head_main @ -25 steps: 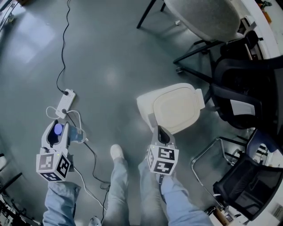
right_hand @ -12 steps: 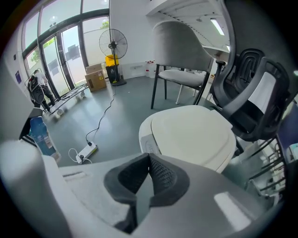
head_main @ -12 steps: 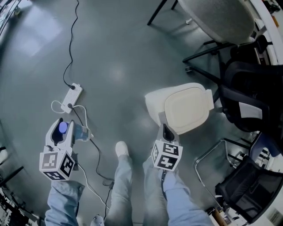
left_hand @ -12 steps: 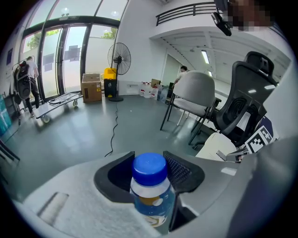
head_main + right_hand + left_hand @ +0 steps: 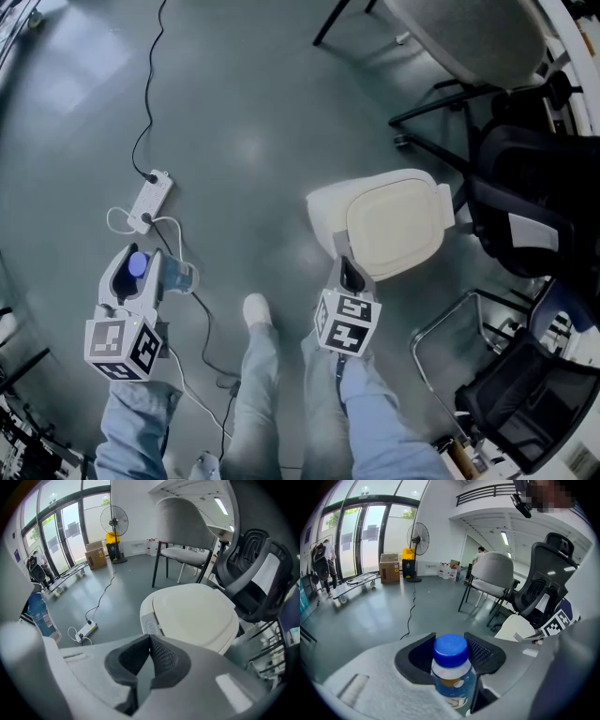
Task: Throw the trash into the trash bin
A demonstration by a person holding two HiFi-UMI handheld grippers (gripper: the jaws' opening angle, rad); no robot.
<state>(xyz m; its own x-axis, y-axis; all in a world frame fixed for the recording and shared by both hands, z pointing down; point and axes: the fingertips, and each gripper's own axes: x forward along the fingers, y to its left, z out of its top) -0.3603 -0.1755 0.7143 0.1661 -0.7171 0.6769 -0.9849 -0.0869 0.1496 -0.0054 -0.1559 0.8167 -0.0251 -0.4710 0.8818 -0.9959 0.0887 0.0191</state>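
Observation:
My left gripper (image 5: 148, 270) (image 5: 451, 649) is shut on a small plastic bottle (image 5: 451, 674) with a blue cap (image 5: 138, 264) and a blue label, held upright between the jaws. The white trash bin (image 5: 389, 225) (image 5: 194, 616) stands on the grey floor with its lid down. My right gripper (image 5: 347, 274) (image 5: 150, 641) hangs just in front of the bin's near edge, its jaws shut with nothing between them. The bottle (image 5: 41, 616) also shows at the left edge of the right gripper view.
A white power strip (image 5: 150, 201) with cables lies on the floor left of the bin. A grey chair (image 5: 469, 37) and a black office chair (image 5: 530, 211) stand behind and right of the bin. The person's legs and a white shoe (image 5: 255, 311) are below.
The view has shifted slightly, so the bin and power strip sit a little further right. The right gripper has sunk a bit near the bin's edge. The left gripper still holds the bottle.

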